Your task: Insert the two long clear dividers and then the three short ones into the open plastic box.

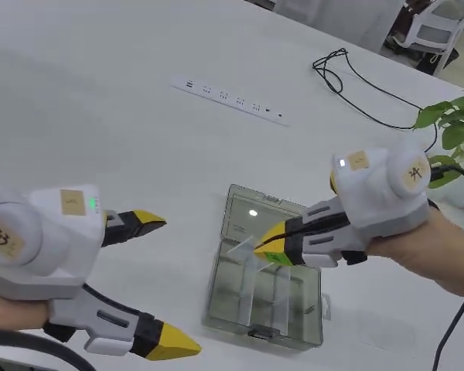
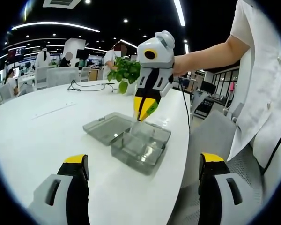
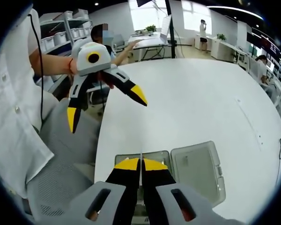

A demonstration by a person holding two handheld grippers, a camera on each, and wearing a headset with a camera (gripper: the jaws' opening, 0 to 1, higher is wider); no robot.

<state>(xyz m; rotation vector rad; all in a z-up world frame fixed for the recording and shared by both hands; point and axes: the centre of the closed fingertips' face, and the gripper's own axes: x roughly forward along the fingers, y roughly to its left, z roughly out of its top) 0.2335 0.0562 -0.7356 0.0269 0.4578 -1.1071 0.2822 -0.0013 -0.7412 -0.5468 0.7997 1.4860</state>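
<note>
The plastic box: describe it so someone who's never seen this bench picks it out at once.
On the white table, near the edge closest to the person, look under the yellow tips of the shut right gripper. The plastic box lies there, its lid open flat behind it. Unlike the white power strip farther back, it is smoky and see-through.

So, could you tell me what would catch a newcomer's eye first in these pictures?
The right gripper, shut on a clear divider, hangs over the open box on the white table. The left gripper is held wide open at lower left, and a green plant sits at the far right.
</note>
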